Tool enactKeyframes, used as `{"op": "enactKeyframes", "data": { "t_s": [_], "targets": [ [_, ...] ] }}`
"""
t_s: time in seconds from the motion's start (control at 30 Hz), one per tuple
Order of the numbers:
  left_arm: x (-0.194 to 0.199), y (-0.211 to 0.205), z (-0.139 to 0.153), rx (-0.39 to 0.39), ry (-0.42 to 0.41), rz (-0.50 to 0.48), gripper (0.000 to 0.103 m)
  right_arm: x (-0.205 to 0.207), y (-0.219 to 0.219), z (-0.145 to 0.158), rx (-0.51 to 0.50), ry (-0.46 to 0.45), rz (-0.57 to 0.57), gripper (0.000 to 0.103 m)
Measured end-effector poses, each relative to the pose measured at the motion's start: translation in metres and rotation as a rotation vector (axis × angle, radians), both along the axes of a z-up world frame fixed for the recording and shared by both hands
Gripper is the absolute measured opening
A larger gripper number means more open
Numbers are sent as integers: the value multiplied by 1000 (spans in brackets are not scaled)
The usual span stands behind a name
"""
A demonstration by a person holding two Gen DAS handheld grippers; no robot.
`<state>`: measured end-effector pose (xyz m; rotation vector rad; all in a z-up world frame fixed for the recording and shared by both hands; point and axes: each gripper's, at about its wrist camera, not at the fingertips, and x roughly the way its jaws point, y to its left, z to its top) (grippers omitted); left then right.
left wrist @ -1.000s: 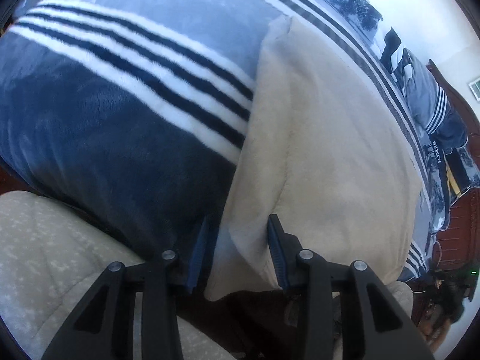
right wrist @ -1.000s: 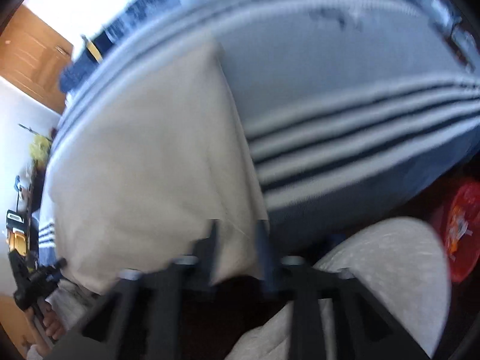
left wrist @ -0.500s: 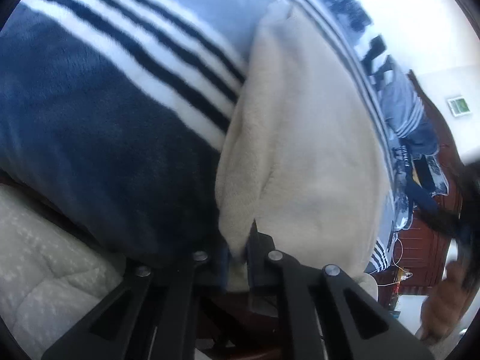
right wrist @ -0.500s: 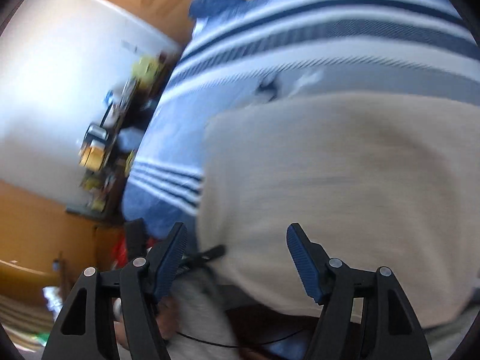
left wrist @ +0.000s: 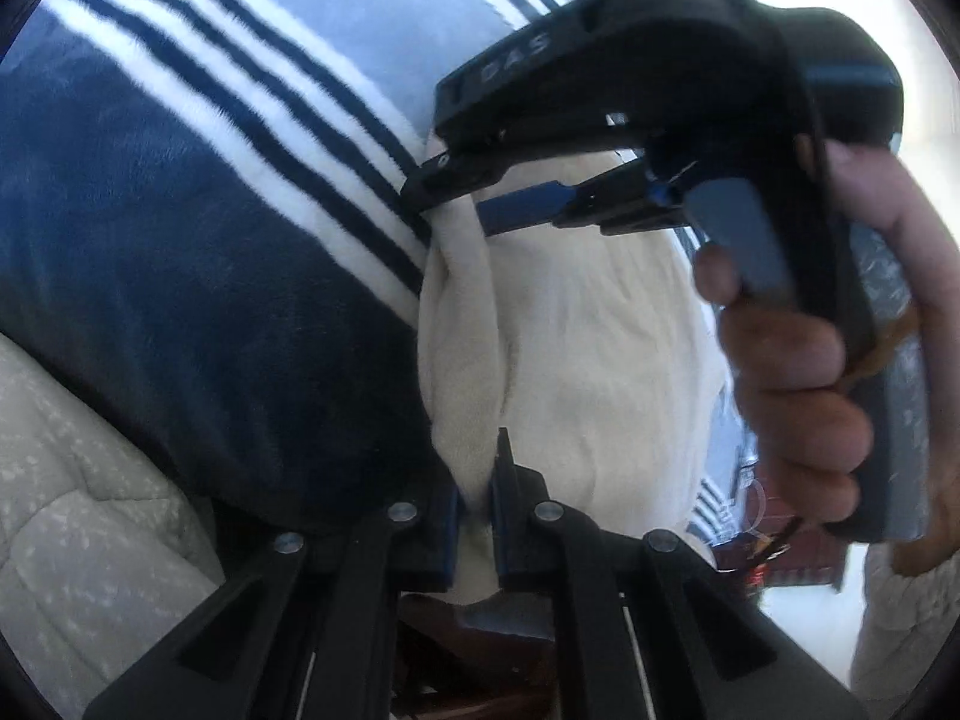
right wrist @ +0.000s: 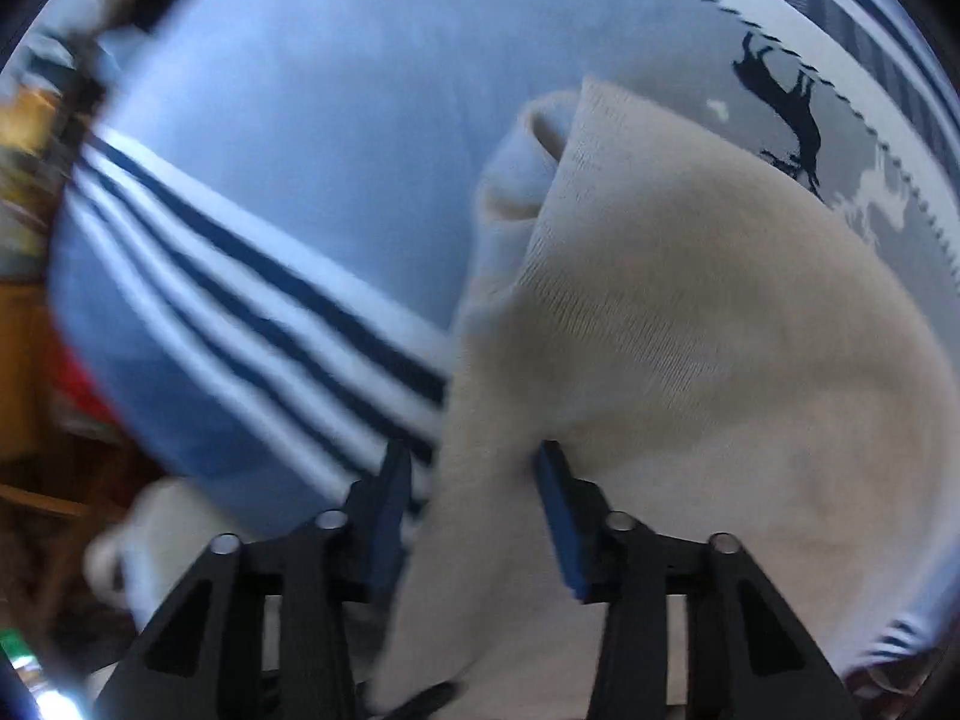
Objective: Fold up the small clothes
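Left wrist view: the left gripper (left wrist: 477,495) was clenched on the near edge of the cream garment (left wrist: 576,360), its blue pads pressed together with a fold of cloth pinched between them. The garment lay on a blue striped blanket (left wrist: 198,228) with white and navy bands, the gathered edge rising as a ridge from the left gripper toward the far side. At that far end the right gripper (left wrist: 462,204) reached in from the right, held by the person's right hand (left wrist: 798,372) around a grey handle; its two fingers straddled the ridge of cloth with a gap between them. A pale quilted cover (left wrist: 90,510) lay at lower left, beside the blanket's dark edge.

Right wrist view: the right gripper (right wrist: 474,480) stood with its jaws apart, released, a fold of the cream garment (right wrist: 690,348) passing between the blue pads and touching at least the right-hand one. The cloth's far corner was lifted and curled over, showing a ribbed weave. Beneath it the blanket (right wrist: 288,138) showed pale blue with navy and white stripes, and a dark animal motif (right wrist: 786,108) on a grey band at upper right. The left margin was blurred.
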<state>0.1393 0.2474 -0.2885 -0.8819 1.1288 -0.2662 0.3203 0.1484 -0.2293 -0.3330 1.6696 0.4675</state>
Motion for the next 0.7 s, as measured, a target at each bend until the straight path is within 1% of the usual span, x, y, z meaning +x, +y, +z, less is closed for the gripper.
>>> {"op": "enactKeyframes", "data": {
  "t_s": [0.07, 0.13, 0.2, 0.23, 0.27, 0.3, 0.33, 0.4, 0.47, 0.53, 0.67, 0.7],
  "targets": [
    [1, 2, 0, -30, -7, 4, 8, -1, 8, -10, -50, -8, 21, 42],
    [-1, 0, 3, -30, -21, 3, 8, -5, 17, -15, -94, -37, 55, 43],
    [-1, -1, 5, -25, -23, 3, 8, -11, 27, -19, -143, -81, 109, 39],
    [-4, 1, 6, -20, -26, 2, 8, -14, 28, -20, -178, -108, 133, 20],
    [-6, 0, 9, -10, -33, 2, 8, -15, 27, -20, -210, -131, 152, 12],
    [-8, -1, 15, 5, -47, 0, 8, -15, 26, -18, -197, -134, 151, 11],
    [-9, -3, 21, 22, -62, -6, 8, -15, 21, -15, -175, -135, 144, 9],
    [-16, -12, 40, 75, -102, -19, 8, -12, 3, -4, -100, -124, 95, 8],
    [-27, -21, 54, 97, -129, -26, 8, -9, -17, 15, 26, -116, 44, 8],
    [-35, -30, 72, 144, -157, -33, 7, -6, -39, 33, 146, -98, -19, 8],
    [-45, -55, 112, 212, -214, -74, 7, -7, -95, 74, 380, -95, -125, 8],
    [-48, -63, 124, 236, -228, -91, 7, -9, -107, 81, 420, -95, -145, 8]
  ]
}}
